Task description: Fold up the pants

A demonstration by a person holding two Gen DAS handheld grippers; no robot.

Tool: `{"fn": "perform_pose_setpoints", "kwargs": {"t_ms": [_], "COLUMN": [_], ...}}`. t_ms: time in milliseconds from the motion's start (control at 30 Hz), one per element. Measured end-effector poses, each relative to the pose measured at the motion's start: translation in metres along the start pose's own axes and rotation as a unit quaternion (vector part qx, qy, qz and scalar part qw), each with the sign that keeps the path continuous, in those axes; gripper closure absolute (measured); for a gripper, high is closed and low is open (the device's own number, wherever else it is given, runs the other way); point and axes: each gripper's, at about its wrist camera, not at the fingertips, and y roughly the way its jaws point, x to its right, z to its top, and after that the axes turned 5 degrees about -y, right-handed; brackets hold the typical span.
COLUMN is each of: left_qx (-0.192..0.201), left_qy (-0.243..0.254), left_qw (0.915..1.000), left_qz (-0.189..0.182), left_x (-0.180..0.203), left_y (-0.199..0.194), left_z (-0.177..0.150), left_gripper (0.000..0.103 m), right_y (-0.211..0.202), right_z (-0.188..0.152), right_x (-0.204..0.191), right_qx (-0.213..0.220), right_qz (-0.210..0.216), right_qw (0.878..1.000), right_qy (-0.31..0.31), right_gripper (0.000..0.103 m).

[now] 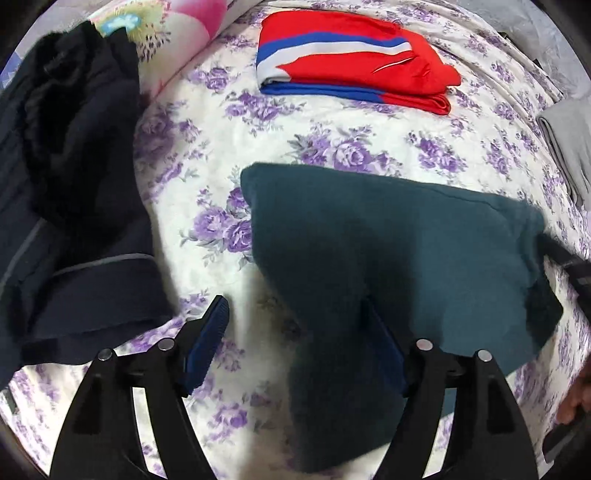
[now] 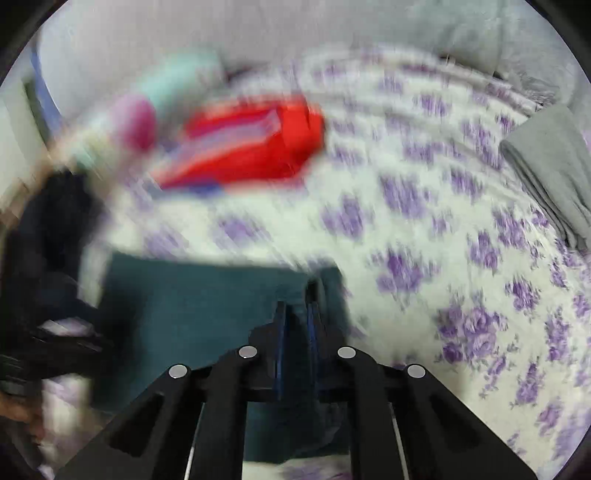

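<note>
The whole field is taken up by a bed sheet (image 1: 332, 147) printed with purple roses on white; every garment is laid on it.

A dark navy garment (image 1: 74, 184), bulky and crumpled, is heaped at the left edge of the left wrist view, with a grey piped hem turned toward the camera.

The teal pants (image 1: 406, 240) are seen in the lower centre of the sheet, already doubled into a thick slab. One corner is drawn toward the right edge of the left wrist view, where a dark gripper body is partly seen at the frame margin.

Red folded pants (image 1: 351, 62) with blue and white stripes are set at the far side of the sheet, well apart from the teal pair. A grey folded cloth (image 1: 565, 147) is noted at the right edge. A pink and pale patterned pillow (image 1: 177, 33) is seen at the upper left.

The left gripper (image 1: 295, 321) is held above the near left part of the teal pants, jaws standing wide apart. The right-hand pad overlaps the fabric in view; the left-hand pad is over bare sheet. Nothing is clamped.

The right gripper (image 2: 297, 310) is recorded with jaws nearly together, a fold of the teal pants (image 2: 207, 306) pinched between the blue pads. The right wrist view is heavily motion-blurred.
</note>
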Motion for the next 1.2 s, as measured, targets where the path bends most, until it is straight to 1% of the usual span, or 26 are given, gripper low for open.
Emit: {"fn": "perform_pose_setpoints", "kwargs": {"t_ms": [33, 67, 167, 233, 267, 333, 367, 433, 500, 533, 567, 600, 633, 800, 933, 1000, 1067, 1200], "left_qx": [0.000, 0.001, 0.006, 0.011, 0.015, 0.026, 0.029, 0.035, 0.042, 0.044, 0.045, 0.046, 0.049, 0.055, 0.060, 0.059, 0.057, 0.052], "left_qy": [-0.004, -0.008, -0.003, 0.002, 0.001, -0.002, -0.001, 0.005, 0.017, 0.024, 0.031, 0.034, 0.036, 0.035, 0.046, 0.046, 0.046, 0.046], "left_qw": [1.0000, 1.0000, 1.0000, 0.9998, 0.9998, 0.9997, 0.9995, 0.9993, 0.9989, 0.9987, 0.9985, 0.9984, 0.9982, 0.9979, 0.9971, 0.9972, 0.9973, 0.9976], "left_qz": [0.002, 0.002, 0.006, 0.016, 0.015, -0.003, -0.009, -0.012, -0.011, -0.009, -0.005, -0.003, -0.003, -0.004, 0.004, 0.003, 0.003, -0.006], "left_x": [-0.001, -0.003, -0.002, -0.001, -0.003, 0.000, 0.002, 0.003, 0.006, 0.004, 0.004, 0.007, 0.006, 0.008, 0.010, 0.010, 0.010, 0.010], "left_y": [0.001, 0.000, -0.010, -0.022, -0.030, -0.048, -0.056, -0.071, -0.084, -0.088, -0.093, -0.096, -0.100, -0.115, -0.124, -0.127, -0.129, -0.132], "left_z": [0.000, -0.001, -0.002, -0.007, -0.010, -0.019, -0.024, -0.038, -0.051, -0.055, -0.060, -0.063, -0.067, -0.082, -0.093, -0.098, -0.102, -0.109], "left_gripper": [0.024, 0.024, 0.026, 0.026, 0.026, 0.025, 0.024, 0.019, 0.016, 0.016, 0.016, 0.015, 0.015, 0.011, 0.009, 0.008, 0.008, 0.008], "right_y": [0.000, -0.003, -0.028, -0.052, -0.065, -0.080, -0.089, -0.097, -0.105, -0.110, -0.112, -0.117, -0.121, -0.145, -0.157, -0.161, -0.164, -0.171], "right_z": [-0.001, -0.001, -0.005, -0.013, -0.021, -0.035, -0.044, -0.057, -0.069, -0.075, -0.077, -0.082, -0.085, -0.095, -0.101, -0.105, -0.107, -0.113], "right_x": [0.003, 0.007, 0.016, 0.013, 0.010, 0.002, -0.004, -0.014, -0.023, -0.027, -0.028, -0.029, -0.031, -0.035, -0.037, -0.039, -0.040, -0.042], "right_qx": [0.009, 0.006, 0.023, 0.044, 0.049, 0.050, 0.050, 0.055, 0.052, 0.051, 0.051, 0.050, 0.051, 0.071, 0.077, 0.078, 0.079, 0.082], "right_qz": [-0.005, -0.015, 0.031, 0.038, 0.046, 0.055, 0.058, 0.058, 0.045, 0.035, 0.034, 0.037, 0.037, 0.025, 0.025, 0.023, 0.022, 0.022], "right_qw": [1.000, 1.000, 0.998, 0.997, 0.996, 0.995, 0.995, 0.995, 0.997, 0.997, 0.997, 0.996, 0.996, 0.995, 0.994, 0.994, 0.994, 0.994], "right_qy": [0.007, 0.016, 0.055, 0.059, 0.060, 0.064, 0.064, 0.059, 0.048, 0.050, 0.053, 0.058, 0.061, 0.066, 0.072, 0.074, 0.076, 0.074], "right_gripper": [0.073, 0.067, 0.066, 0.066, 0.065, 0.048, 0.044, 0.033, 0.026, 0.024, 0.023, 0.021, 0.017, 0.010, 0.008, 0.005, 0.005, 0.004]}}
